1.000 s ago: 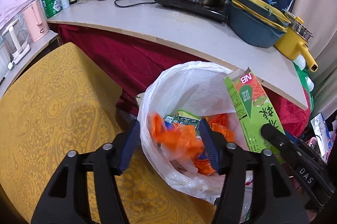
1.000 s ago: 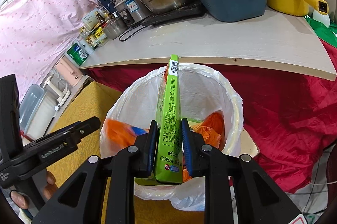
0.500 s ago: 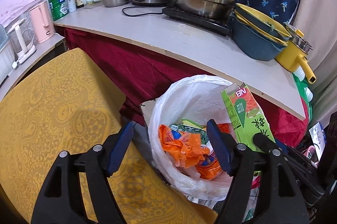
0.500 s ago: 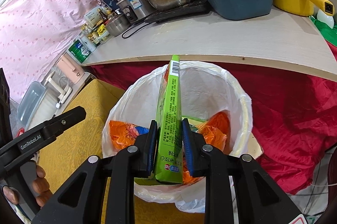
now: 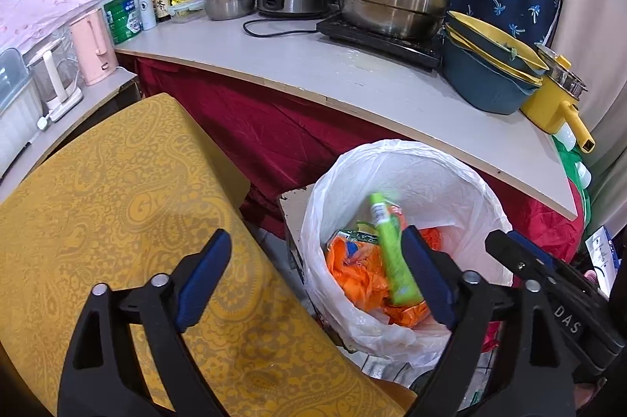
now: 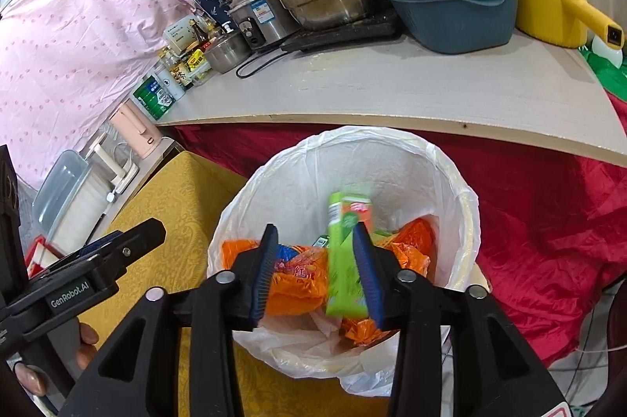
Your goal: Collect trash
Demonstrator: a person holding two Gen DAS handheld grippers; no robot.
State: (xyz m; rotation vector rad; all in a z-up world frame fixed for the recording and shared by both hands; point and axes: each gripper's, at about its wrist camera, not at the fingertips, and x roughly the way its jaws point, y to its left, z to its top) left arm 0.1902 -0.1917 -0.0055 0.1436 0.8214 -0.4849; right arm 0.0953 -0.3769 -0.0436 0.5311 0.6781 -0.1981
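So the right gripper (image 6: 313,270) is over the bin (image 6: 466,221), jaws spreading, and the green carton (image 6: 345,260) sits blurry between them. It looks loose, though I can't quite tell if it's touching the right pad. It's down inside the white bag (image 6: 298,178) on top of the orange wrappers (image 6: 298,280). The left gripper (image 5: 313,280) is opening wide with nothing in it, half over the yellow cloth (image 5: 117,201).

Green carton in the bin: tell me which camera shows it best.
The left wrist view: the green carton lies whole and fairly sharp, slanted on the orange wrappers inside the bin's white liner. The right wrist view shows the carton blurred, partly behind a blue pad of the opening right tool.
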